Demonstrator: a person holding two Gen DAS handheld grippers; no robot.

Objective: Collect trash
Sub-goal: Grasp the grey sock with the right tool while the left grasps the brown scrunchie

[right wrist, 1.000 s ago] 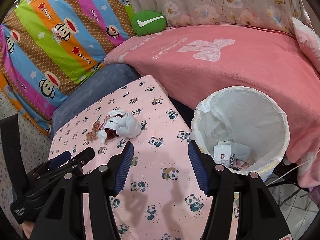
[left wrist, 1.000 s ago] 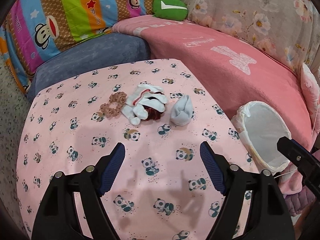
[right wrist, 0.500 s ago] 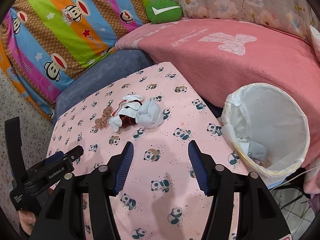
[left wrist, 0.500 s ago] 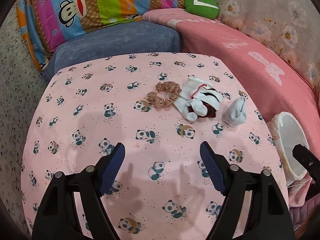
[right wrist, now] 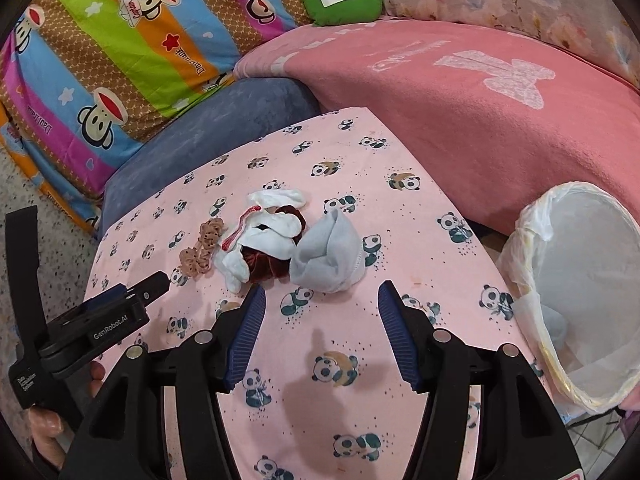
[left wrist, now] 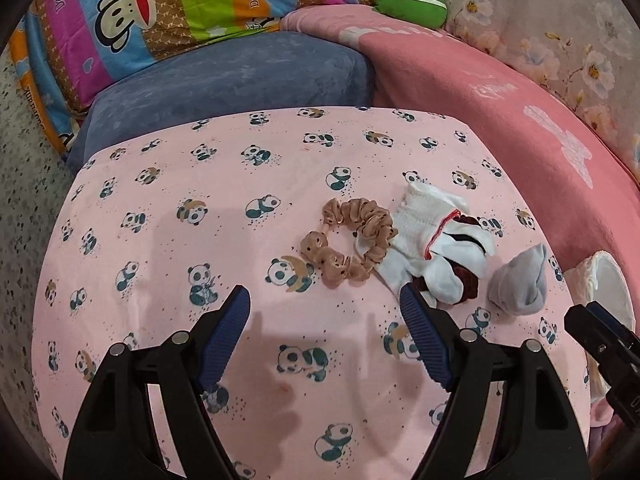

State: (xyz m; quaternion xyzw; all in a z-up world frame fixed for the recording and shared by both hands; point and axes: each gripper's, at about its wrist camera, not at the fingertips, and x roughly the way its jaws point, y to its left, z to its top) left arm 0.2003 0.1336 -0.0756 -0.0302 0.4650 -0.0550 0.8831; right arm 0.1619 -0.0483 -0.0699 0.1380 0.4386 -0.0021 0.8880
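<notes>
A table under a pink panda-print cloth (left wrist: 168,240) carries a small heap of soft things toward its far right part: a tan scrunchie (left wrist: 348,246) on the left of the heap, a white sock with a red-edged cuff (left wrist: 432,232) touching it, a dark red scrunchie (right wrist: 266,264) half buried under the white sock, and a crumpled grey sock (right wrist: 328,256) just beside them on the right, a little apart from the white one. The left gripper (left wrist: 324,312) hangs over the cloth on the near side of the tan scrunchie, its blue pads wide apart with nothing between them. The right gripper (right wrist: 320,300) hovers just on the near side of the grey sock, jaws likewise apart and empty. Off the table's right edge stands a bin lined with a white bag (right wrist: 532,240), mouth tilted toward the table. Behind the far edge lie a blue cushion (left wrist: 224,84), a pink blanket (right wrist: 460,120), a striped monkey-print quilt (right wrist: 120,52) and a green pillow (right wrist: 340,0).
</notes>
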